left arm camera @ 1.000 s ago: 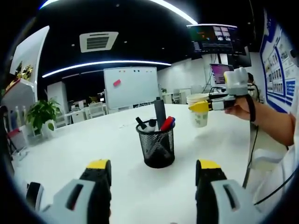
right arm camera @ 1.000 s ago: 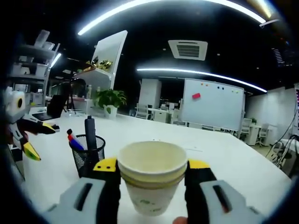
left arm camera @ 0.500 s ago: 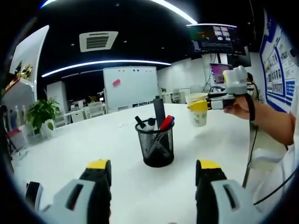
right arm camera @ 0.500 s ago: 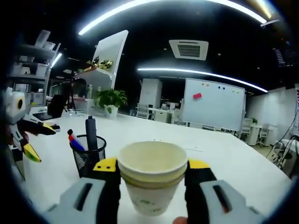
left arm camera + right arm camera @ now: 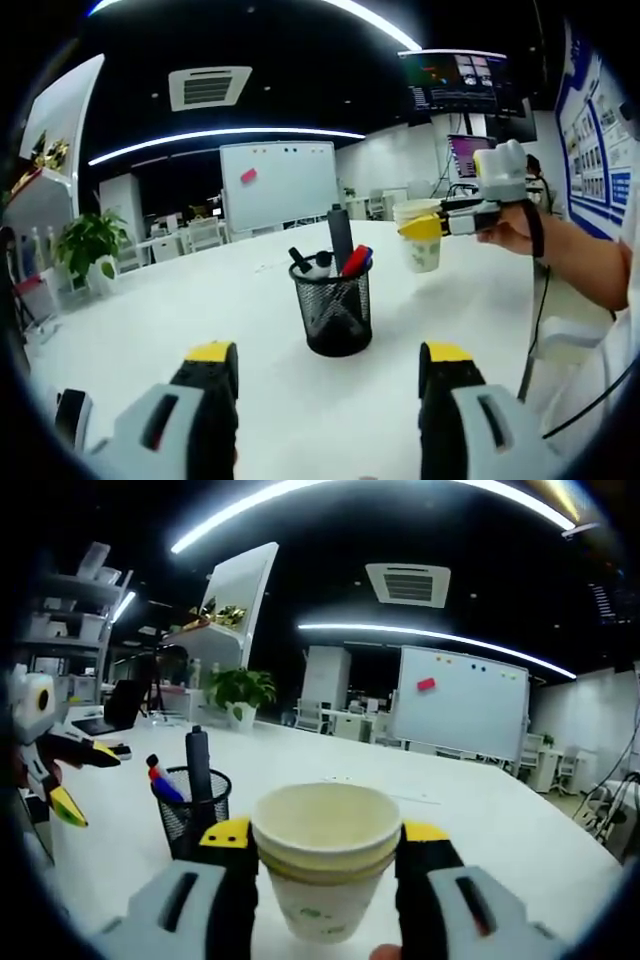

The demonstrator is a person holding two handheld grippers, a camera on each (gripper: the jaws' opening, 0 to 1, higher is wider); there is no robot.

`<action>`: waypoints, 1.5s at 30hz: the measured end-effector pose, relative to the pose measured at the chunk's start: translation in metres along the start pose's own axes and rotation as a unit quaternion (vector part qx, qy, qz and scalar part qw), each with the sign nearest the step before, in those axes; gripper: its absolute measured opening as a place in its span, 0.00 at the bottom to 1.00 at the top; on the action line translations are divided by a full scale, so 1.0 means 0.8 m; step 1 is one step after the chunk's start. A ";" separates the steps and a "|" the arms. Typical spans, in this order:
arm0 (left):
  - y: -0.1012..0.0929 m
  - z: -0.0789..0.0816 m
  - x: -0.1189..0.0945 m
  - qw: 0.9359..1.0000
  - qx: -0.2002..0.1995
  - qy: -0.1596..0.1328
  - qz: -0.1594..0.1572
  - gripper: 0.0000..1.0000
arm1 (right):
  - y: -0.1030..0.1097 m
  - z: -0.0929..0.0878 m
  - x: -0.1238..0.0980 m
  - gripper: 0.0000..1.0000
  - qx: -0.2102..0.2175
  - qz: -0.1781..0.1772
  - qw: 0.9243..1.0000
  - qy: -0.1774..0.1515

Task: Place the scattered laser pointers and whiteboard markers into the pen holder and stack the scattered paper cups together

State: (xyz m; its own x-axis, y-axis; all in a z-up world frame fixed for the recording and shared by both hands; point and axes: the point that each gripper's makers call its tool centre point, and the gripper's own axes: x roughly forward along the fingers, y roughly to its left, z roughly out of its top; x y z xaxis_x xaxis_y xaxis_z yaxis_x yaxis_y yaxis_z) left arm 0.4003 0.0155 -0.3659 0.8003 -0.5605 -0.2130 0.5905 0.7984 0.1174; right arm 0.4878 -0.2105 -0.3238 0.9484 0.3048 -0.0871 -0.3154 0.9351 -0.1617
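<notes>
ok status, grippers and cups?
Left gripper open, nothing in it. Right gripper shut on stacked paper cups, held above the table. Pen holder loaded with markers. Nothing in the way.

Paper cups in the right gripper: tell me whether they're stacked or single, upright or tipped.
Stacked and upright. The paper cups show two nested rims, mouth facing up, clamped between the right gripper jaws.

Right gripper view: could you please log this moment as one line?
right gripper: shut on stacked white paper cups | left gripper: open, holding nothing | black mesh pen holder: upright on white table
</notes>
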 end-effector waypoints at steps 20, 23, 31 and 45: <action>-0.001 -0.005 0.000 1.000 0.002 0.007 -0.002 0.75 | 0.010 0.005 0.007 0.55 -0.014 0.013 1.000 -0.014; 0.000 -0.005 -0.001 1.000 0.001 0.007 0.000 0.75 | 0.011 0.005 0.007 0.55 -0.015 0.014 1.000 -0.015; 0.007 0.000 -0.004 1.000 0.002 0.001 0.010 0.74 | 0.009 0.005 0.006 0.55 -0.019 0.013 1.000 -0.015; 0.004 -0.001 -0.001 1.000 0.005 0.004 0.006 0.74 | 0.012 0.011 0.010 0.55 -0.018 0.016 0.999 -0.024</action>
State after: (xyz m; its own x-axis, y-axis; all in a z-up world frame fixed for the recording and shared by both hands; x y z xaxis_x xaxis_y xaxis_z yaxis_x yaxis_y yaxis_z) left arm 0.4013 0.0188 -0.3657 0.8063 -0.5492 -0.2194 0.5820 0.8029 0.1291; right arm 0.4925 -0.1972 -0.3172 0.9381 0.3436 -0.0447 -0.3455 0.9181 -0.1944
